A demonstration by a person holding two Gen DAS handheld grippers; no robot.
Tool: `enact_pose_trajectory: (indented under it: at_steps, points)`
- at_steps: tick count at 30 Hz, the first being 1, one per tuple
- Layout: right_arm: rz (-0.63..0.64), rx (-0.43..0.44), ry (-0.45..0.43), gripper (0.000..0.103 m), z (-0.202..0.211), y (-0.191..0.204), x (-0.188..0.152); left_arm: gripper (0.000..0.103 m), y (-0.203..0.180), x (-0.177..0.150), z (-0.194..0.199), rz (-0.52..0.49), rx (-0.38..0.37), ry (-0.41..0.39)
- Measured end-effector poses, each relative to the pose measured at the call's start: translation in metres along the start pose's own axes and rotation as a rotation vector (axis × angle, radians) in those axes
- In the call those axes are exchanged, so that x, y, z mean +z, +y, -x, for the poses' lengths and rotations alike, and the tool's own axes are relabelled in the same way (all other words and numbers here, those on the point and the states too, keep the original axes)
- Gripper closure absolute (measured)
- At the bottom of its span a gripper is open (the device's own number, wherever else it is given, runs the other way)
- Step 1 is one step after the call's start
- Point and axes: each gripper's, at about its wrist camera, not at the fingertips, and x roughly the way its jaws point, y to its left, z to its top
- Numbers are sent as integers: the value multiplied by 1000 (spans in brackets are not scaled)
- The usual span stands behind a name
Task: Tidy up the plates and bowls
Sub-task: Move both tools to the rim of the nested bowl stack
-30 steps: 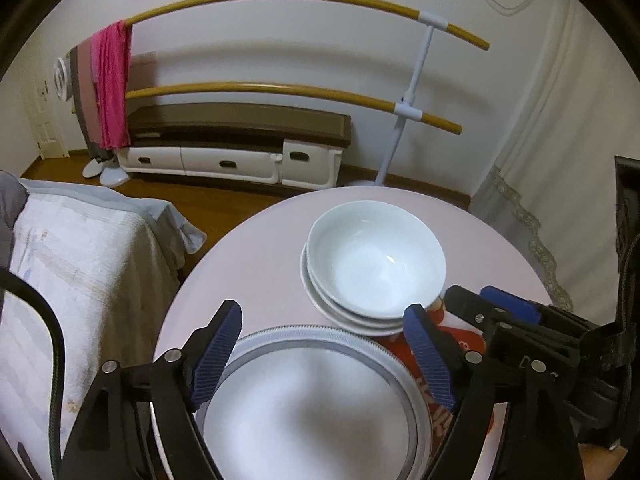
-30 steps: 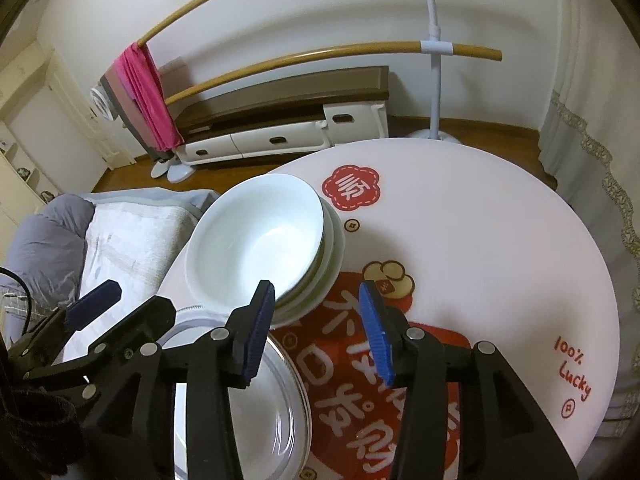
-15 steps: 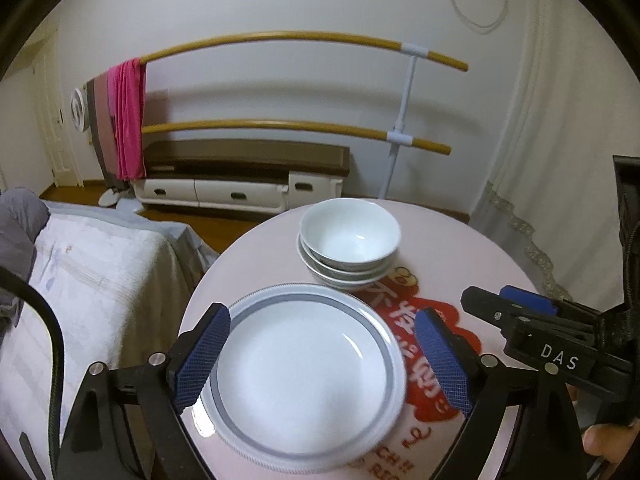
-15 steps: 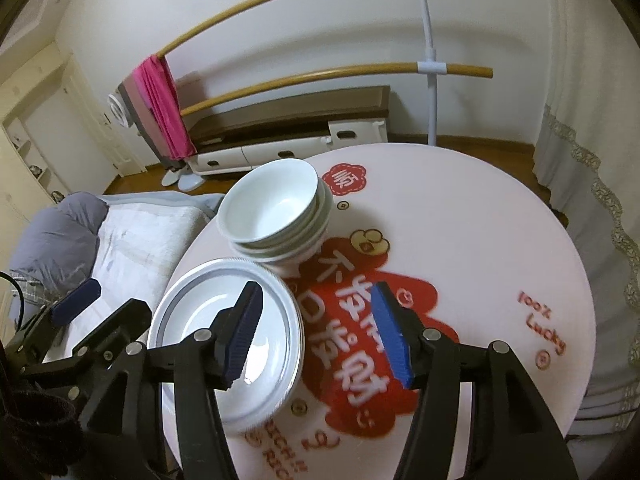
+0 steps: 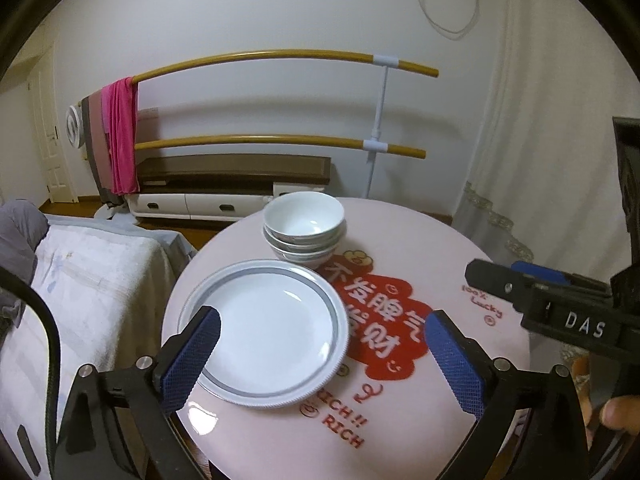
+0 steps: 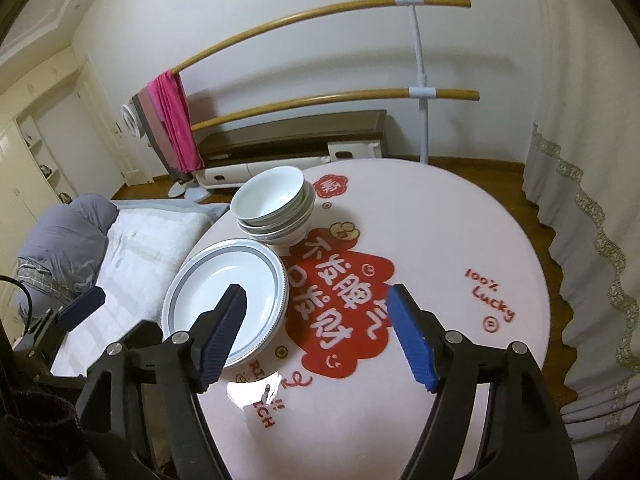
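A stack of white bowls (image 5: 303, 227) (image 6: 273, 210) stands at the far left of the round pink table (image 5: 460, 248) (image 6: 440, 216). In front of it lies a white plate with a grey rim band (image 5: 266, 330) (image 6: 226, 286), apparently on top of another plate. My left gripper (image 5: 320, 356) hangs near the table's front edge, its jaws opening wide, nothing between them. My right gripper (image 6: 316, 334) is beside it on the right, jaws also opening and empty. Both are clear of the dishes.
A red good-luck print (image 6: 344, 304) covers the table's middle. A bed with a pale cover (image 5: 80, 280) lies to the left, a curtain (image 6: 580, 240) to the right. Behind stand a low cabinet (image 5: 224, 196) and a bar rack with a pink towel (image 5: 120, 140).
Both grippers have drawn back from the dishes toward the near table edge and risen slightly. Their jaws have spread wider. Plate and bowls stay in place.
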Motion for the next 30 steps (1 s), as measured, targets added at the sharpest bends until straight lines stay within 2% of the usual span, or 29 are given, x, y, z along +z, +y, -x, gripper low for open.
enact_pose_trajectory:
  at_steps: [8,18,23,30]
  points:
    - [-11,-2,-3,27,6,-13,-4,2,-6,8,5,-4,-1,18]
    - [-31,-20,44,27,-23,-30,10,2,5,60,-51,4,-49,87]
    - [-38,-37,81,27,-45,-37,21,3,16,77,-77,26,-96,136]
    - [-67,-38,128,27,-77,-44,36,2,27,104,-112,10,-123,169]
